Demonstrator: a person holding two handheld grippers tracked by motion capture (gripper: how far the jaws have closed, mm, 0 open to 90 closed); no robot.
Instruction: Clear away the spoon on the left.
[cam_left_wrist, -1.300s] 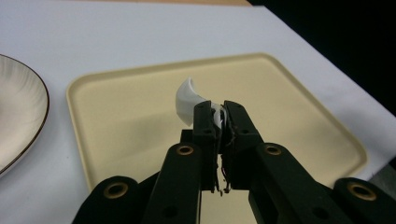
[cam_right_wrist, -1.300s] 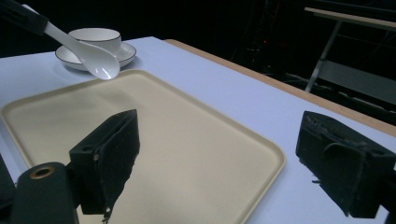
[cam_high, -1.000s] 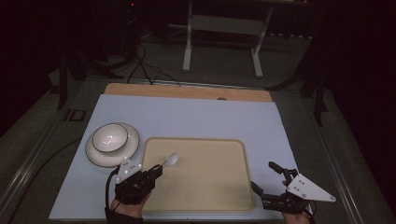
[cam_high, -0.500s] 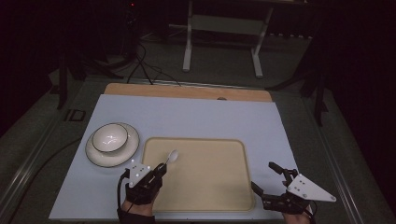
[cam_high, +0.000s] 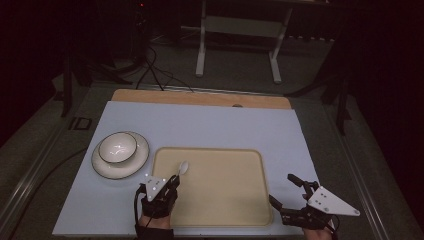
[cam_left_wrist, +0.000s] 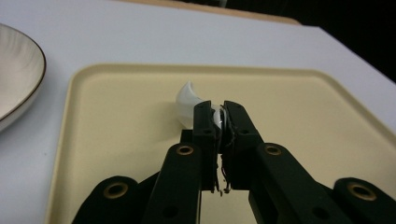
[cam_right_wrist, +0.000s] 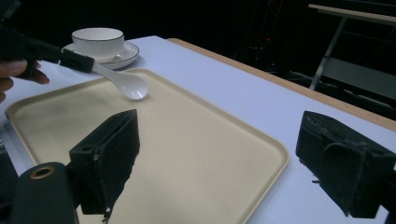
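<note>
Sitting on the table, the big flat tan plastic tray (cam_high: 220, 192) has the small white plastic spoon (cam_high: 183, 168) lower over its left end now, nearly down. The left gripper (cam_high: 172, 180) pinches its handle; the right gripper (cam_high: 290, 192) waits wide open.

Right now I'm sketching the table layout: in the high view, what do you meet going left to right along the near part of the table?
Plate with bowl → left claw holding the spoon → tray → right claw.
</note>
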